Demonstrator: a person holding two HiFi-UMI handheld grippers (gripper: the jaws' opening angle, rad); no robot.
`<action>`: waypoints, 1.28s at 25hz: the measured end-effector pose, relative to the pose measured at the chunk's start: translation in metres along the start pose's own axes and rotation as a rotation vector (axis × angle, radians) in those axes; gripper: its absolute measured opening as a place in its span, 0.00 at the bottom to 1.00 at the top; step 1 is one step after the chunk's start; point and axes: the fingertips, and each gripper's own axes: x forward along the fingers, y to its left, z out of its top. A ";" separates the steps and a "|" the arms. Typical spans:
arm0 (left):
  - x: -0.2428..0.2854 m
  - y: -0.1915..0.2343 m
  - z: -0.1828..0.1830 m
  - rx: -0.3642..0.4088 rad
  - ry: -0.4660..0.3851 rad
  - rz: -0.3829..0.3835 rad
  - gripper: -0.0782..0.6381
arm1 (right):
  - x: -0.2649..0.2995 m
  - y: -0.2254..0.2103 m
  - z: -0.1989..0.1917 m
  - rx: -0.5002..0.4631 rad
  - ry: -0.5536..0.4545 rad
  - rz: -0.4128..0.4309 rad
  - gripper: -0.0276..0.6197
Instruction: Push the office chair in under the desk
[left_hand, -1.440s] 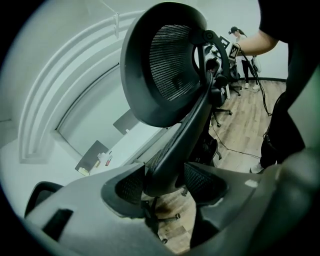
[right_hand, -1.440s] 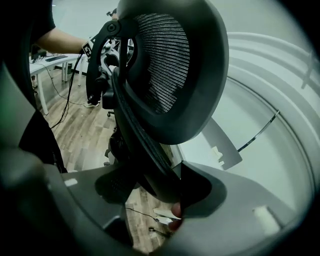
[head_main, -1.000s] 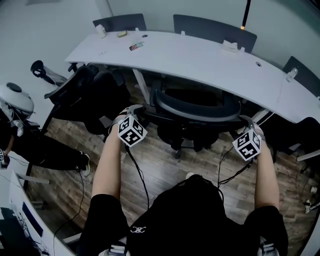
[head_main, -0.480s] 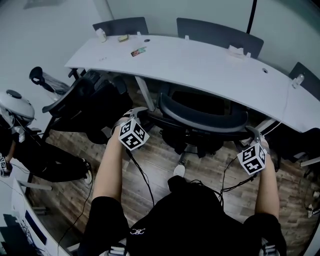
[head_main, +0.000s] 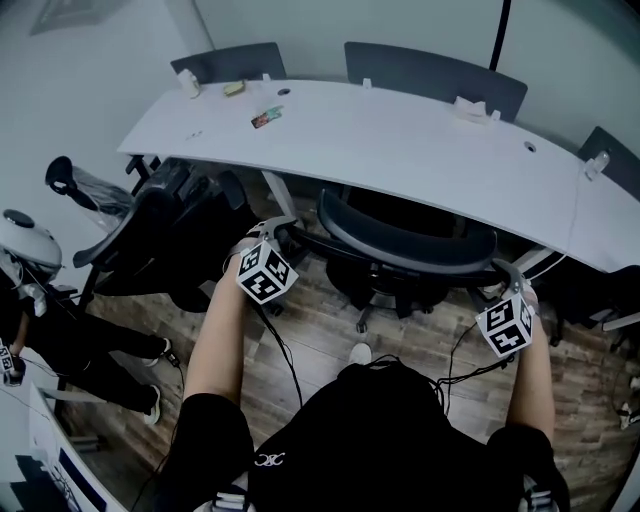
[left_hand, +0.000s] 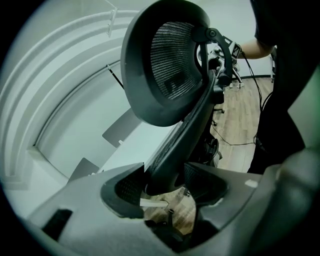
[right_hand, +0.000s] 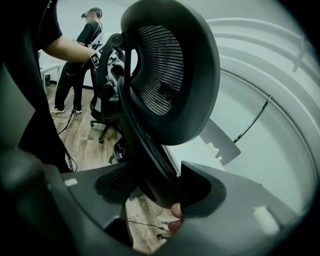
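Observation:
A black office chair with a curved mesh back stands in front of the white curved desk, its seat partly beneath the desk edge. My left gripper clamps the left end of the chair's back frame; in the left gripper view the left gripper has the frame pinched between both pads, with the headrest above. My right gripper holds the right end of the back. In the right gripper view the right gripper is closed on the frame below the headrest.
A second black chair stands close on the left, half under the desk. A person in black is at the far left. Dark chair backs line the desk's far side. Small items lie on the desk. Cables trail over the wood floor.
Both grippers keep the same hold on the chair back. The view has shifted a little, the right gripper sits lower in it, and a shoe now shows behind the chair base.

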 end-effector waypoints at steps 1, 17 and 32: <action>0.006 0.007 0.000 0.004 0.001 -0.004 0.46 | 0.005 -0.004 0.002 0.005 0.003 -0.004 0.48; 0.094 0.094 0.024 0.036 -0.035 -0.026 0.46 | 0.077 -0.081 0.020 0.047 0.025 -0.054 0.48; 0.155 0.146 0.051 0.039 -0.097 -0.021 0.46 | 0.127 -0.141 0.023 0.084 0.054 -0.076 0.49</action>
